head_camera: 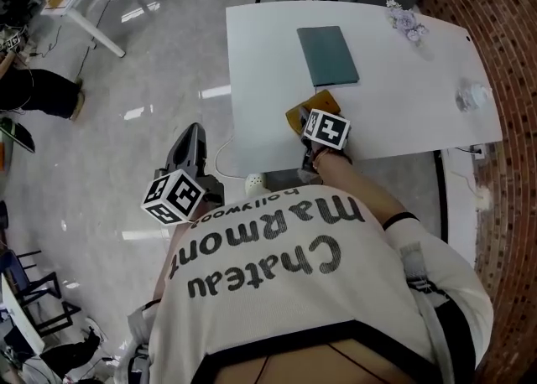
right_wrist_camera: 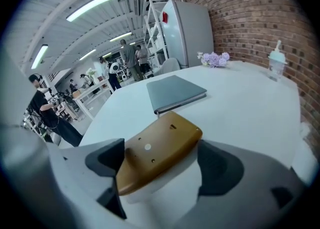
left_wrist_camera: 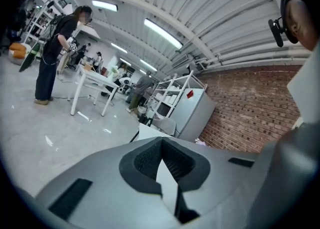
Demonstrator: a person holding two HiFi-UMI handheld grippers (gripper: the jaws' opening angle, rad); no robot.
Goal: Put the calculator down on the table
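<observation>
The calculator [right_wrist_camera: 160, 148] is ochre and lies back side up, slanting between my right gripper's jaws, its far end raised over the white table [right_wrist_camera: 250, 108]. Both pads touch its sides, so my right gripper [right_wrist_camera: 161, 165] is shut on it. The head view places this calculator [head_camera: 295, 114] by the table's [head_camera: 394, 89] near edge, partly hidden under my right gripper [head_camera: 312, 116]. My left gripper [head_camera: 193, 135] hangs over the floor left of the table. Its fingertips [left_wrist_camera: 161, 145] meet with nothing between them.
A grey-green notebook [head_camera: 327, 55] lies mid-table beyond the calculator. A clear cup [head_camera: 470, 96] stands at the right side and purple flowers [head_camera: 405, 20] at the far right corner. A brick wall [head_camera: 503, 5] runs along the right. A person [left_wrist_camera: 55, 48] stands far off.
</observation>
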